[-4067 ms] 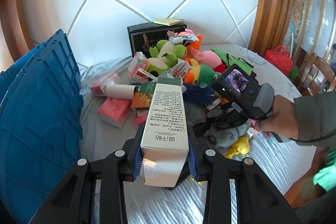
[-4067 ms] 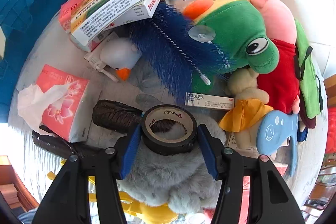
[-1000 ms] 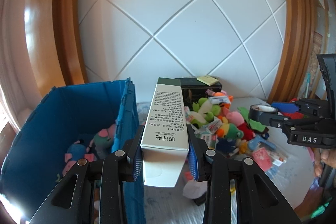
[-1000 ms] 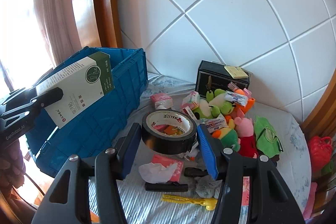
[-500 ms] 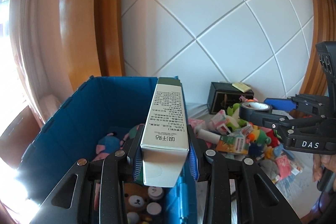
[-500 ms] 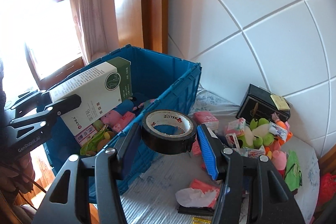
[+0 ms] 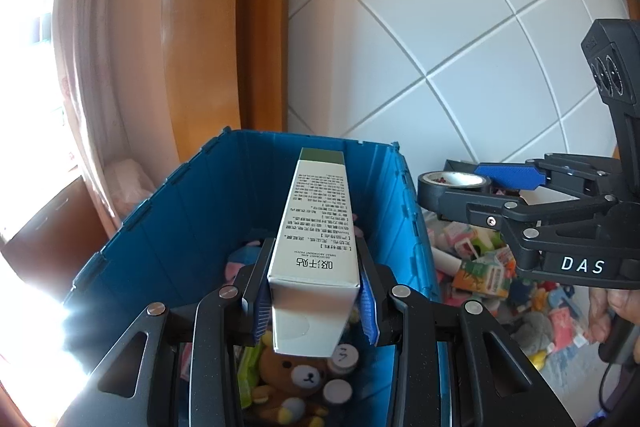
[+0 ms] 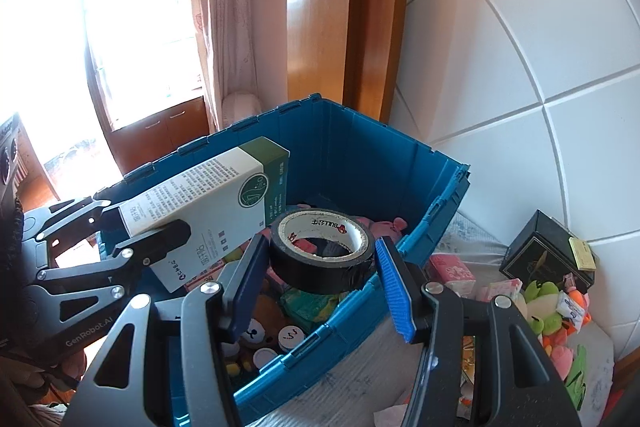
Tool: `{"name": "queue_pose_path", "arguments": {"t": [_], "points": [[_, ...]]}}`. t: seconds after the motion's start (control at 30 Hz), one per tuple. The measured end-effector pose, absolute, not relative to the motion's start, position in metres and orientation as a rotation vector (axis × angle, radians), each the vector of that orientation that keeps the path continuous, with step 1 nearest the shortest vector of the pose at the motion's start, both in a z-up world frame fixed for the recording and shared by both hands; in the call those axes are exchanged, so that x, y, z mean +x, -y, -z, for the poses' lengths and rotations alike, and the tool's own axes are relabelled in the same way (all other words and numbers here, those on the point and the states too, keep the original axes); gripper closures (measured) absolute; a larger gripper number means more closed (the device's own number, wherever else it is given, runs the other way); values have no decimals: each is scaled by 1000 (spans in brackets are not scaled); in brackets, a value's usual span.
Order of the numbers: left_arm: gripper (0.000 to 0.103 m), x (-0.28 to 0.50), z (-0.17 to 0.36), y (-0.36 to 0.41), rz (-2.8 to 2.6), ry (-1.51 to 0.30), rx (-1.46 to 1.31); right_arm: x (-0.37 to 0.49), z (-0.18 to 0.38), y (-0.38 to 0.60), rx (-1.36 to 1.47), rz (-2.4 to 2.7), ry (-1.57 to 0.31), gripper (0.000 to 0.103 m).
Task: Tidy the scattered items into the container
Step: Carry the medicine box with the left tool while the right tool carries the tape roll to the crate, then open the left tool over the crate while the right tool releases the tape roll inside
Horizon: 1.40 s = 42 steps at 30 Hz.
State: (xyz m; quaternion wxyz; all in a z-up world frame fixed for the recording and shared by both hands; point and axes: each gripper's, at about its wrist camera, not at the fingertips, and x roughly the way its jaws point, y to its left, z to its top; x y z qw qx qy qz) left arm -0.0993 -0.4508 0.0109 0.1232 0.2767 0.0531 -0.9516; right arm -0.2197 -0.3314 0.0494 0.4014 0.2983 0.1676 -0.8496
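My left gripper (image 7: 314, 301) is shut on a tall white and green box (image 7: 318, 223) and holds it above the open blue crate (image 7: 192, 211). The box also shows in the right wrist view (image 8: 208, 203), over the crate (image 8: 400, 163). My right gripper (image 8: 322, 277) is shut on a black tape roll (image 8: 322, 253), held over the crate's near rim. In the left wrist view the tape roll (image 7: 452, 187) sits just right of the crate's right wall. Inside the crate lie a brown bear plush (image 7: 298, 375) and other toys.
Scattered plush toys, small boxes and tissue packs (image 7: 488, 267) lie on the table right of the crate. A black box (image 8: 546, 255) stands against the white tiled wall. A wooden window frame and curtain (image 8: 224, 27) rise behind the crate.
Both grippers have moved left toward the crate. The box now hangs over the crate's inside and the tape roll has reached its rim. Both grips are unchanged.
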Motion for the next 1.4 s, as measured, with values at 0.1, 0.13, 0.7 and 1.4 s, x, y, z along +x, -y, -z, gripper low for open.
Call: {"name": "queue_pose_path", "arguments": {"t": [0.1,0.13,0.7,1.4], "points": [[68,-98,-11,457,2761,-155,803,-218,-50,344,742,2130,-433,49],[68,-98,-11,459,2756,-158,802,-216,-51,348,739,2126,-434,49],[69,-98,-17,509,2668,-196,773,-216,-72,392,677,2108,-444,49],[56,-103,-21,521,2667,-233,751,-222,-68,403,685,2118,-449,48]]}}
